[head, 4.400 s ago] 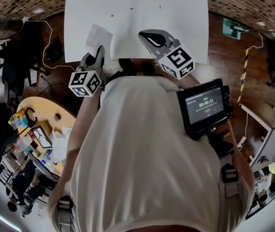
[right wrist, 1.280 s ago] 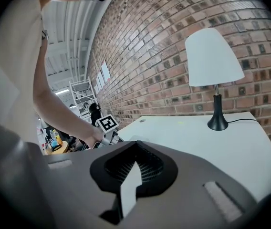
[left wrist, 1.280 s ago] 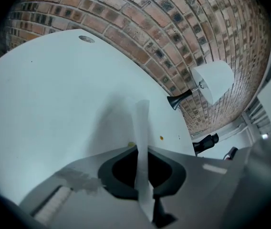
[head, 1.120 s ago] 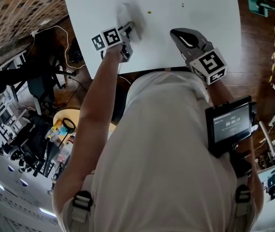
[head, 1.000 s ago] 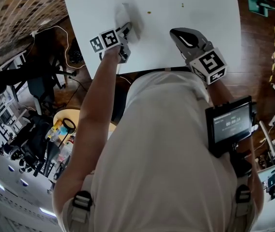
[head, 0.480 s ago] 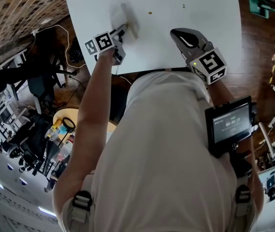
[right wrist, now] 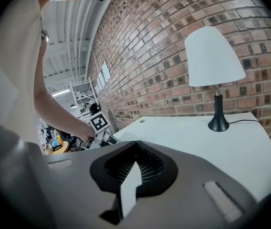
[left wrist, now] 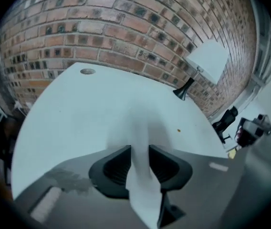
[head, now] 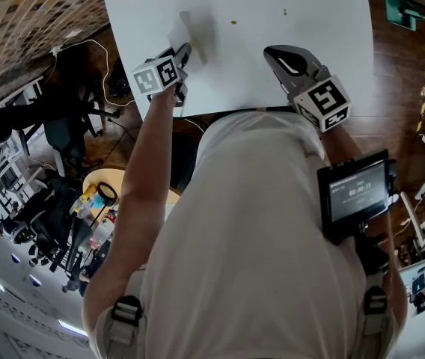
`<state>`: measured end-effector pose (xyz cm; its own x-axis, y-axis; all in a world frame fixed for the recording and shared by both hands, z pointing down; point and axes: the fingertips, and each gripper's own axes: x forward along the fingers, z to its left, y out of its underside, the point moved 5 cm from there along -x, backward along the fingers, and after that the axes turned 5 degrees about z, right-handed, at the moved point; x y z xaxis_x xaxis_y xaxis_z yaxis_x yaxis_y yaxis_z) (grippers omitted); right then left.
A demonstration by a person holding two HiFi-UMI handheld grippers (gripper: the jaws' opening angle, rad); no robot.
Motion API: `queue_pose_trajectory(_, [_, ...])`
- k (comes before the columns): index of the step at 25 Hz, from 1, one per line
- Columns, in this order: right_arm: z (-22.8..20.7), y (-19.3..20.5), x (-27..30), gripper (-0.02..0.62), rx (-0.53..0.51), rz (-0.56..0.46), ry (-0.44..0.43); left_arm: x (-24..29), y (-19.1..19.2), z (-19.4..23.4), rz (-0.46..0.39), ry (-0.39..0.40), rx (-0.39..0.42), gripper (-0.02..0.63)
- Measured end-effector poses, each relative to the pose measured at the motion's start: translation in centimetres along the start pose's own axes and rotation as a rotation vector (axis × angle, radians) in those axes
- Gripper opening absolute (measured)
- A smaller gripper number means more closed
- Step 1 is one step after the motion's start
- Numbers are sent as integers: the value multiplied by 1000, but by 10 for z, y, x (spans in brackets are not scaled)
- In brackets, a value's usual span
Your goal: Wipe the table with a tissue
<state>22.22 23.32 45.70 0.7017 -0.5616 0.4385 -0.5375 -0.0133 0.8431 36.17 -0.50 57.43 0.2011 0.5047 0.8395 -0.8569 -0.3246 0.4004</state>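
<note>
Since a second ago the left gripper (head: 179, 52) has slid toward the frame's left, taking the tissue (head: 182, 30) with it; its jaws have just been opening and now stand apart, the tissue loose between them, its far end on the desk (head: 287, 66) at upper left; the right gripper (head: 271, 51) has stayed put, jaws closed on nothing; tissue thin, soft, creased; desk smooth and white; jaws dark matte plastic, ribbed inside.
</note>
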Motion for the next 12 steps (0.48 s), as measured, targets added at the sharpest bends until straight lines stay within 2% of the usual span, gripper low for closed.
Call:
queue_pose_trajectory(3, [1,0,1,6,-2,3,-3,-6,-5,4,24,-157,161,114])
queue_pose_trajectory(5, [0,1,0,6,-1,5,-3,-1,-2,5,49,-187,238,103])
queue_pose_trajectory(7, [1,1,1,6,0,7,-4,5,2,11,78,-204,242,6])
queue_pose_trajectory(10, [1,2,2,6,-1,8,-4,6,3,22,88,-226,175,6])
queue_pose_trajectory(12, [0,3,2,6,1,8,-3,3,0,20,65,-200,134,6])
